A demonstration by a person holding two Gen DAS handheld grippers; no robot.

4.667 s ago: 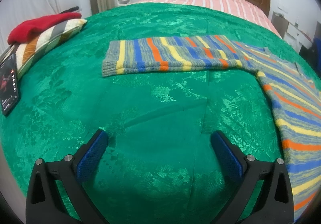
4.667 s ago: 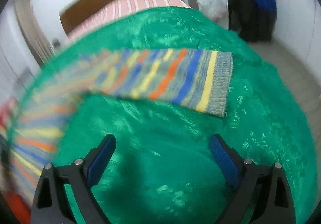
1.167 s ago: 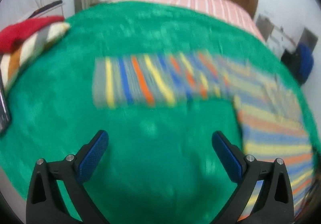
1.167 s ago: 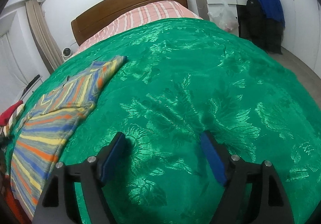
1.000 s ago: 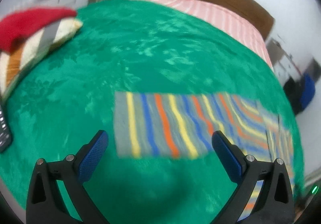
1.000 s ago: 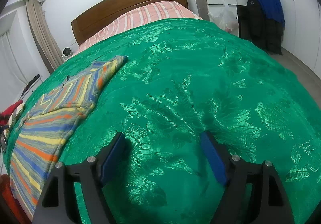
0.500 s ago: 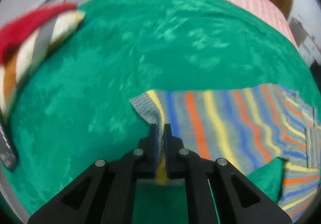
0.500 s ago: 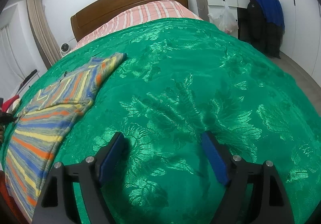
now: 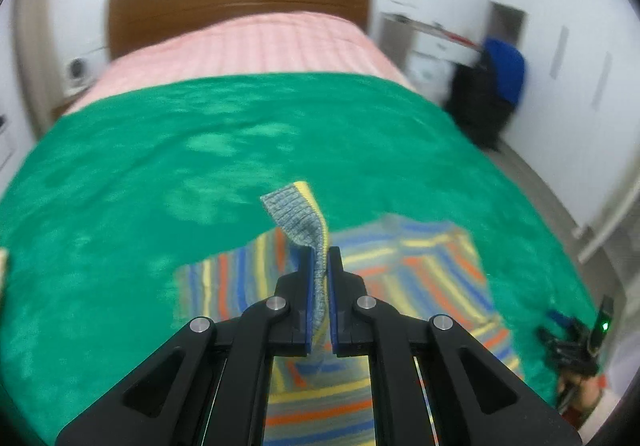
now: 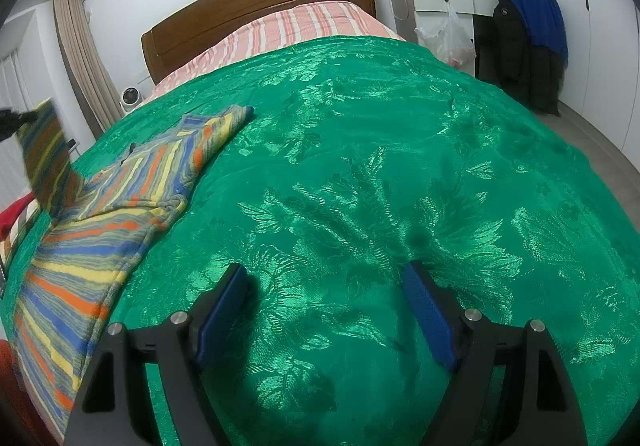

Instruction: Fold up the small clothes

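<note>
**Sweater sleeve lifted by its cuff**

Sweater [image 10: 100,230], a small striped knit in blue, orange, yellow and grey, lies on the green bedspread [image 10: 380,174] toward your left side, body flat and the far sleeve folded in. Your left gripper [image 9: 319,286] is pressed together on the ribbed grey cuff [image 9: 298,220] of the near sleeve, which hangs lifted above the sweater's body; the cuff's free corner flops over past the fingertips. Your right gripper [image 10: 328,310] is spread wide with nothing between its blue pads, low over bare bedspread and well apart from the knit.

Judging by the drape, the knit is light, soft and stretchy, with no stiffness of its own, so it will sag and trail from any single hold. The ribbed cuff and hem look the firmest places to pinch; grab deep enough that the edge does not slip out. The satin-like, floral-patterned bedspread looks slick, so the sweater may slide if you drag rather than lift.
</note>
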